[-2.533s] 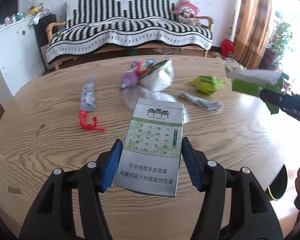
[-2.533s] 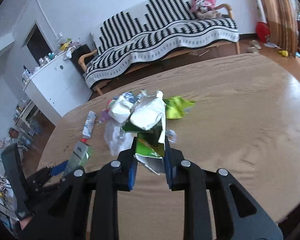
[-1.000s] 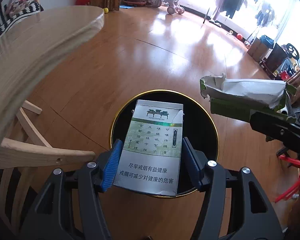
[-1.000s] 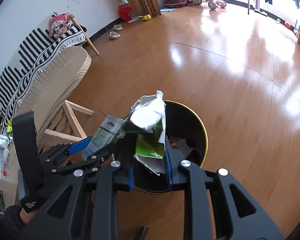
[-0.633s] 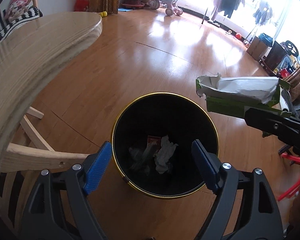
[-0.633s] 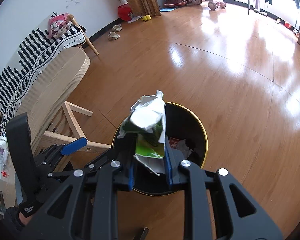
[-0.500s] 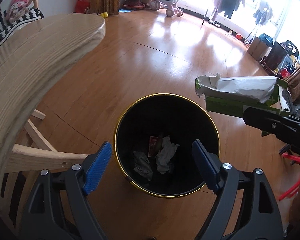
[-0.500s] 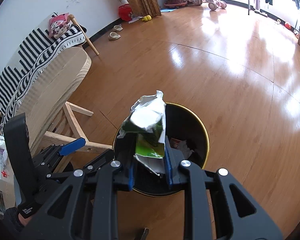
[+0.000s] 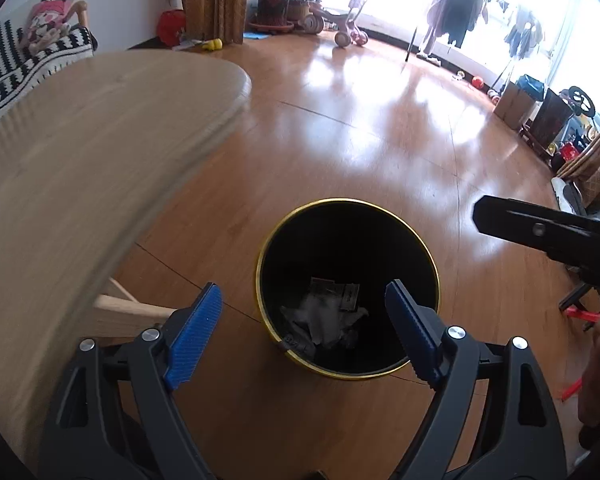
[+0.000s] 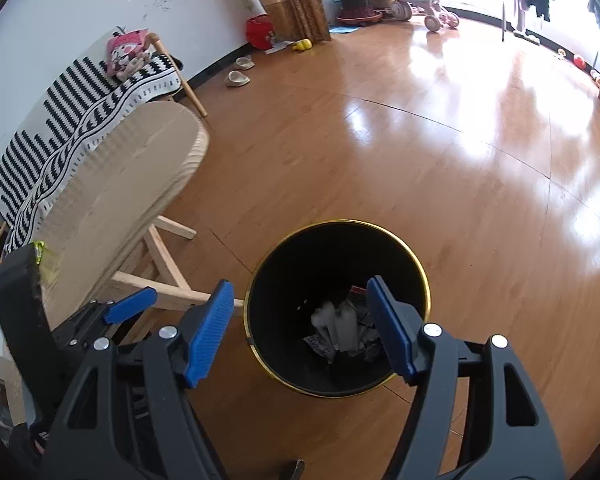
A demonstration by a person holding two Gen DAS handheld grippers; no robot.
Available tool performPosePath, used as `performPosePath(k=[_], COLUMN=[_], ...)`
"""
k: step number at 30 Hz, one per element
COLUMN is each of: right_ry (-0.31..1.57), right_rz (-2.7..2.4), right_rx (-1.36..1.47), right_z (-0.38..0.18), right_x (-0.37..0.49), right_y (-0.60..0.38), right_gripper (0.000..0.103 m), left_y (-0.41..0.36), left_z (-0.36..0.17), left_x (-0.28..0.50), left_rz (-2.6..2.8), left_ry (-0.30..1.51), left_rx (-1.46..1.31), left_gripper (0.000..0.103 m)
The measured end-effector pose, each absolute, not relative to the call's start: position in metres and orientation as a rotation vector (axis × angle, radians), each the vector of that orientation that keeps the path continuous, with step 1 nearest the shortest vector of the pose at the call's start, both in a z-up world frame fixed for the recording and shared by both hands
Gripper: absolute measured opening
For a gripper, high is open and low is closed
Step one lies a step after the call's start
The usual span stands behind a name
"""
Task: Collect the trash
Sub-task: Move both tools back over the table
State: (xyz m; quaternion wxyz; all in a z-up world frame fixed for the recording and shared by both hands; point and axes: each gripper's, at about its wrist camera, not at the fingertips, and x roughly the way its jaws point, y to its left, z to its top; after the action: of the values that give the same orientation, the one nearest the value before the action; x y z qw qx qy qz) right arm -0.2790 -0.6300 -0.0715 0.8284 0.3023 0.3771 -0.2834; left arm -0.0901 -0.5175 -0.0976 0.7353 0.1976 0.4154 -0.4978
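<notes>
Drop step complete: left gripper (image 9: pixel 303 332) and right gripper (image 10: pixel 300 326) had just opened, fingers apart and empty, above the gold-rimmed black bin (image 9: pixel 434 268). Next: return to the wooden table (image 9: pixel 80 152).

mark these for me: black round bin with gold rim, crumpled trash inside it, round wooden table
black round bin with gold rim (image 9: pixel 284 236): left wrist view, on the upper-left gold rim.
crumpled trash inside the bin (image 10: pixel 342 326): right wrist view, on the pale crumpled wrapper at the bottom.
round light wooden table (image 9: pixel 100 120): left wrist view, on the bare tabletop.
</notes>
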Motion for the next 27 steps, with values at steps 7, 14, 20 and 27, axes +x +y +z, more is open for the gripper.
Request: performPosePath(k=[7, 14, 20, 27], right_ry=[0.789, 0.770, 0.798, 0.851], right_rz=[-0.512, -0.324, -0.078, 0.152], right_rx=[0.563, 0.438, 0.338, 0.242], right_z=[-0.043, -0.002, 0.002, -0.007], right_x=[-0.230, -0.142, -0.041, 0.032], right_y=[-0.592, -0.511, -0.401, -0.283], right_gripper=[0.069, 0.075, 0.075, 0.075], left_y=[-0.446, -0.301, -0.145, -0.002], left_z=[-0.052, 0.003, 0.016, 0.003], left_x=[-0.073, -0.029, 0.027, 0.078], left_rz=[-1.017, -0.797, -0.441, -0.135], left_ry=[0.855, 0.782, 0.794, 0.843], left_rx=[0.381, 0.244, 0.199, 0.099], left_gripper=[0.085, 0.089, 0.089, 0.089])
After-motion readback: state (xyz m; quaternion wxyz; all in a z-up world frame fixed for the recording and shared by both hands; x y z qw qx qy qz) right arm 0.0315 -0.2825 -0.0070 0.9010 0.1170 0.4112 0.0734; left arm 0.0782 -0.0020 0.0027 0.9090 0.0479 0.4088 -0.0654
